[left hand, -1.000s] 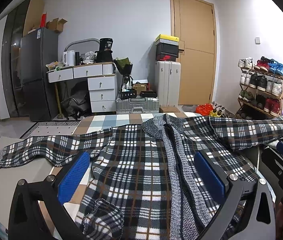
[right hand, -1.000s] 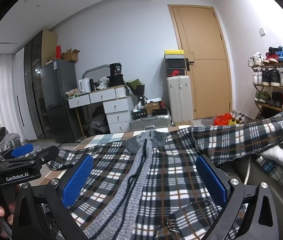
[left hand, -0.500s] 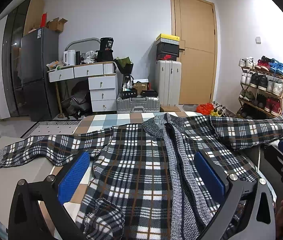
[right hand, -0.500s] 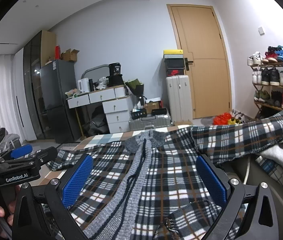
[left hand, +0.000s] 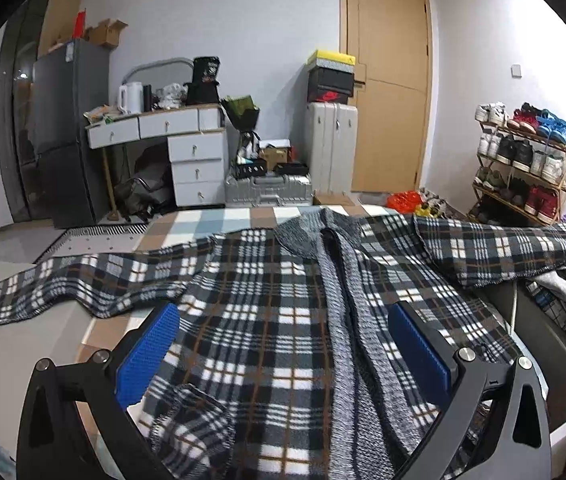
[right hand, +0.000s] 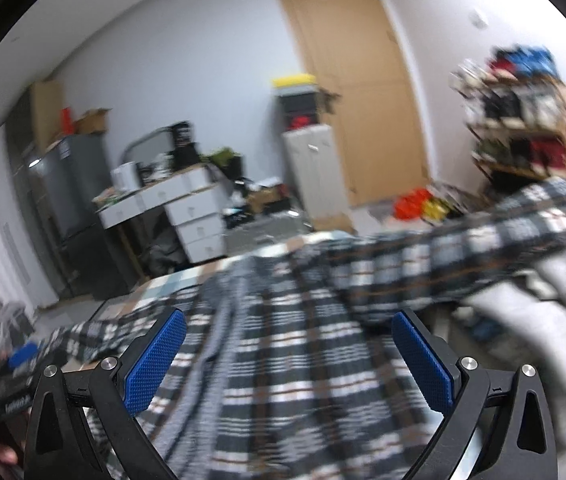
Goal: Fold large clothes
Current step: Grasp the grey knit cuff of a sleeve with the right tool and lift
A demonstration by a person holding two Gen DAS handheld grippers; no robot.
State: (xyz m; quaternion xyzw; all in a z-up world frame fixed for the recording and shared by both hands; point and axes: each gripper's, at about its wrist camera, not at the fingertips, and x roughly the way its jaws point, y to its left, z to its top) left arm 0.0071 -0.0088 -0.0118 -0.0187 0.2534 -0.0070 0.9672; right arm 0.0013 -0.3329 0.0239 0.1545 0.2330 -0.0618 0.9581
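Left wrist view shows my left gripper (left hand: pixel 283 356) with its blue pads spread wide and nothing between them, hovering over the lower half of a plaid fleece cardigan (left hand: pixel 267 320). The cardigan lies flat, front up, filling the centre of the frame; its grey knit placket (left hand: pixel 335 300) runs as the long axis from the bottom edge up to the collar at mid-frame. One sleeve (left hand: pixel 83 280) stretches out to the middle left of the frame, the other sleeve (left hand: pixel 495 248) to the middle right, draped onto a pile of grey clothes. In the right wrist view, heavily blurred, my right gripper (right hand: pixel 289 360) is likewise spread and empty above the cardigan body, with the right-hand sleeve rising toward the upper right. I judge that sleeve is nearer my right gripper, the left-hand one nearer my left.
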